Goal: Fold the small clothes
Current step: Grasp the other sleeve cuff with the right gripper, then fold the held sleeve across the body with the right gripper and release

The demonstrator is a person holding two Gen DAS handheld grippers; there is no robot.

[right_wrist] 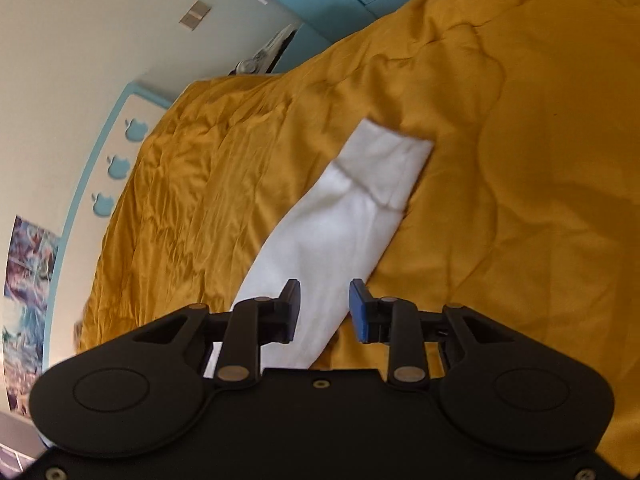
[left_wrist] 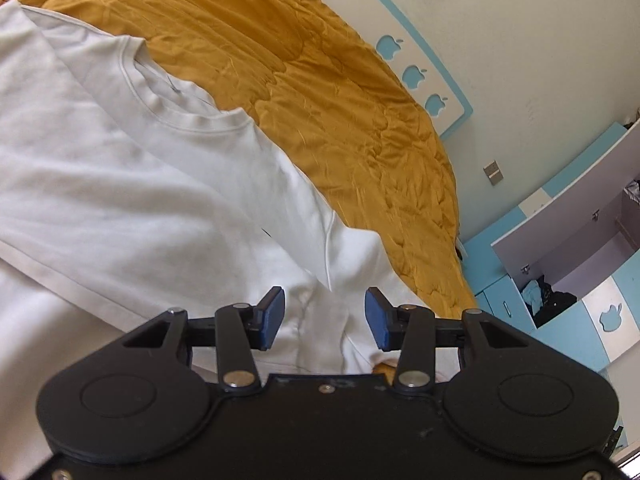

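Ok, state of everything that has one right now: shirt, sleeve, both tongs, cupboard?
White sweatshirt: spread flat on the orange quilt, unfolded.
Sleeve: stretched out straight, cuff on quilt.
Left tongs: open, empty, over the sweatshirt.
Right tongs: open, empty, over the sleeve.
Cupboard: open, clothes inside.

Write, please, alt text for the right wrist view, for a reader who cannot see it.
A long white fabric sleeve with a ribbed cuff lies flat on a wrinkled mustard-yellow quilted bedspread. The black right gripper hovers over the sleeve's near end, its blue-padded fingers apart and holding nothing. A pale wall is behind.
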